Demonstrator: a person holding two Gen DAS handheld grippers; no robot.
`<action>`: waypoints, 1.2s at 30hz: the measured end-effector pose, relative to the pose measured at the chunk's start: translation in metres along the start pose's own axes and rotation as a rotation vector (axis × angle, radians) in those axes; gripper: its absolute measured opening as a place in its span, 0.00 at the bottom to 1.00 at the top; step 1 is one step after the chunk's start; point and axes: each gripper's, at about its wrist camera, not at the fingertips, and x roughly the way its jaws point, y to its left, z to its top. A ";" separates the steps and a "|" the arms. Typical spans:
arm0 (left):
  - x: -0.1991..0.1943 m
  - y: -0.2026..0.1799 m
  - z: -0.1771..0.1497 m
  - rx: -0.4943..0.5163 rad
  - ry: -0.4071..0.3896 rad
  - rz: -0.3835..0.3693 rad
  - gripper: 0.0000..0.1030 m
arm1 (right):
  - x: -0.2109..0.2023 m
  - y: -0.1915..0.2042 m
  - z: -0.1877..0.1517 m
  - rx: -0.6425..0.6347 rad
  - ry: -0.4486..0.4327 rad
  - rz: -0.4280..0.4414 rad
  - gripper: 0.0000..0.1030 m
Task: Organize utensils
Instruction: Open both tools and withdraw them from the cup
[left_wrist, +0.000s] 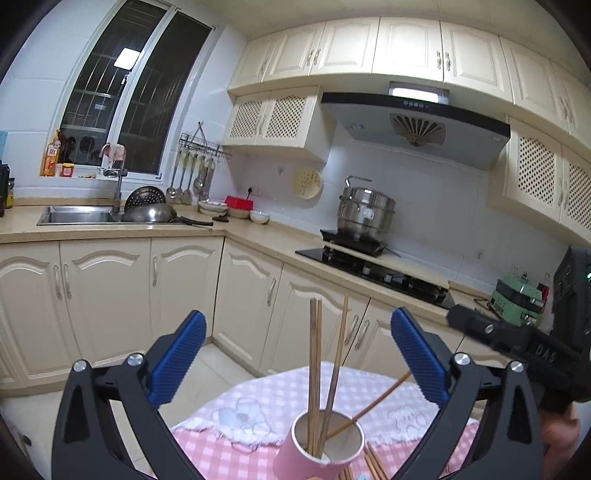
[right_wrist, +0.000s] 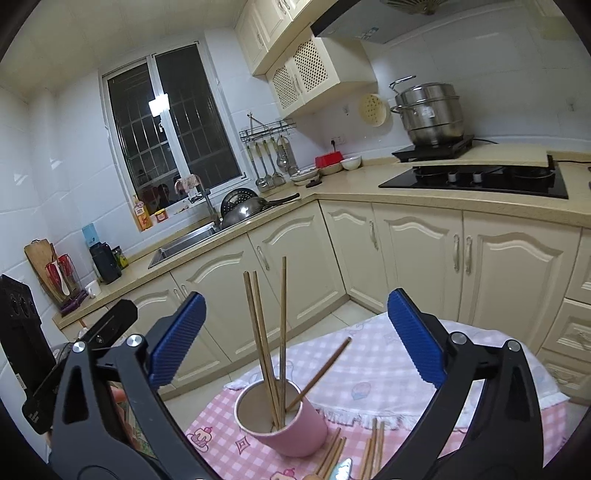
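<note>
A pink paper cup (left_wrist: 321, 448) stands on a pink checked cloth (left_wrist: 229, 450) and holds several wooden chopsticks (left_wrist: 314, 373), most upright, one leaning right. My left gripper (left_wrist: 299, 365) is open and empty, raised above and behind the cup. In the right wrist view the same cup (right_wrist: 284, 424) holds the chopsticks (right_wrist: 264, 347). More loose chopsticks (right_wrist: 371, 448) lie on the cloth (right_wrist: 388, 373) beside the cup. My right gripper (right_wrist: 295, 339) is open and empty, hovering above the cup.
Cream kitchen cabinets (left_wrist: 110, 295) run along an L-shaped counter with a sink (left_wrist: 77, 216), a wok (left_wrist: 151, 212), a black hob (left_wrist: 373, 269) and a steel pot (left_wrist: 364, 214). The other gripper's black body (left_wrist: 517, 336) is at the right.
</note>
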 end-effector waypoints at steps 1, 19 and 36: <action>-0.002 -0.001 0.000 0.006 0.007 0.005 0.95 | -0.003 0.000 0.000 0.000 0.004 -0.003 0.94; -0.036 -0.021 -0.027 0.074 0.157 -0.003 0.95 | -0.049 -0.034 -0.046 0.043 0.263 -0.094 0.94; -0.023 -0.036 -0.080 0.126 0.363 -0.003 0.95 | -0.037 -0.061 -0.112 0.067 0.537 -0.134 0.94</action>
